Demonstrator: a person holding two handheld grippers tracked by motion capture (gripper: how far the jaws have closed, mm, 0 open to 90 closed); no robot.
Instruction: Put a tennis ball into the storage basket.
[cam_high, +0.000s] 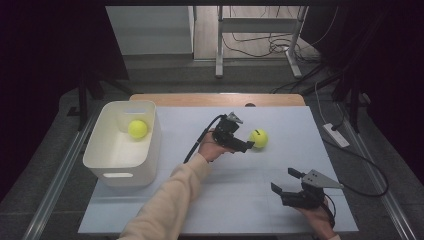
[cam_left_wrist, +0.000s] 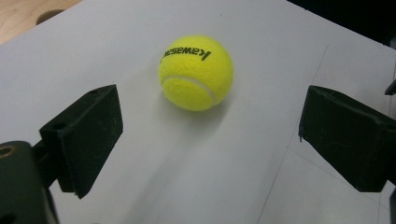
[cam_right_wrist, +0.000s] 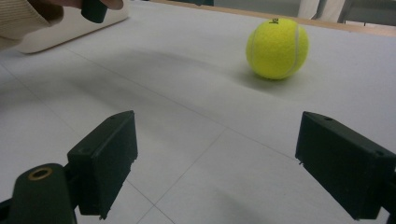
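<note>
- A yellow tennis ball (cam_left_wrist: 196, 72) lies on the white table (cam_left_wrist: 261, 51), with black lettering across its top.
- The left gripper (cam_left_wrist: 210, 135) has its two black jaws spread wide, one at each side of the view.
- The ball sits just beyond the jaws, roughly centred between them, touching neither.
- A strip of bare wood (cam_left_wrist: 23, 16) shows at the upper left corner.

The tennis ball (cam_left_wrist: 196, 72) on the table bears black lettering that the right gripper view cuts down to a couple of unreadable strokes (cam_right_wrist: 273, 21); the left sleeve (cam_right_wrist: 21, 16) is clipped by that view's far-left corner (the hand mostly lost); the right hand (cam_high: 320, 220) runs off the high view's near edge.
</note>
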